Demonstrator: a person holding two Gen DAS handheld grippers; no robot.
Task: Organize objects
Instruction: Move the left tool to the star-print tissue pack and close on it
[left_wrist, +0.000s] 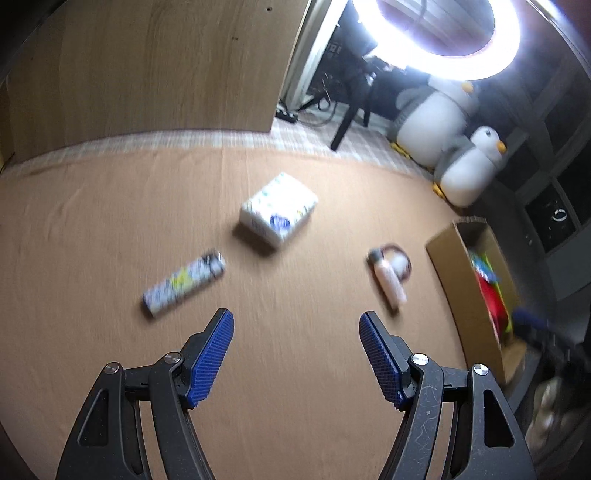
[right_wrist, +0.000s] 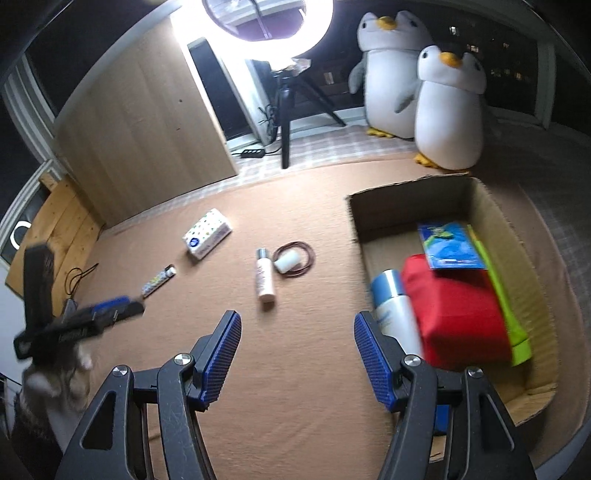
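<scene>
On the tan mat lie a white tissue pack (left_wrist: 279, 209) (right_wrist: 207, 237), a patterned tube (left_wrist: 184, 283) (right_wrist: 159, 280), a small pale bottle (left_wrist: 388, 278) (right_wrist: 265, 276) and a white cap inside a brown ring (right_wrist: 293, 259) (left_wrist: 400, 263). My left gripper (left_wrist: 296, 320) hovers open over the mat, nothing between its blue pads, the tube just ahead to the left. My right gripper (right_wrist: 297, 320) is open and holds nothing, beside the cardboard box (right_wrist: 406, 192) (left_wrist: 443, 247). Inside the box lie a red pouch (right_wrist: 454, 310), a blue-capped white bottle (right_wrist: 395, 306), a blue packet (right_wrist: 448, 245) and a green item (right_wrist: 502, 291).
Two plush penguins (right_wrist: 421, 92) (left_wrist: 443, 122) stand behind the mat. A ring light on a tripod (right_wrist: 284, 110) and a wooden cabinet (right_wrist: 140, 122) (left_wrist: 147, 66) are at the back. The other gripper and a person's hand (right_wrist: 66, 332) show blurred at left.
</scene>
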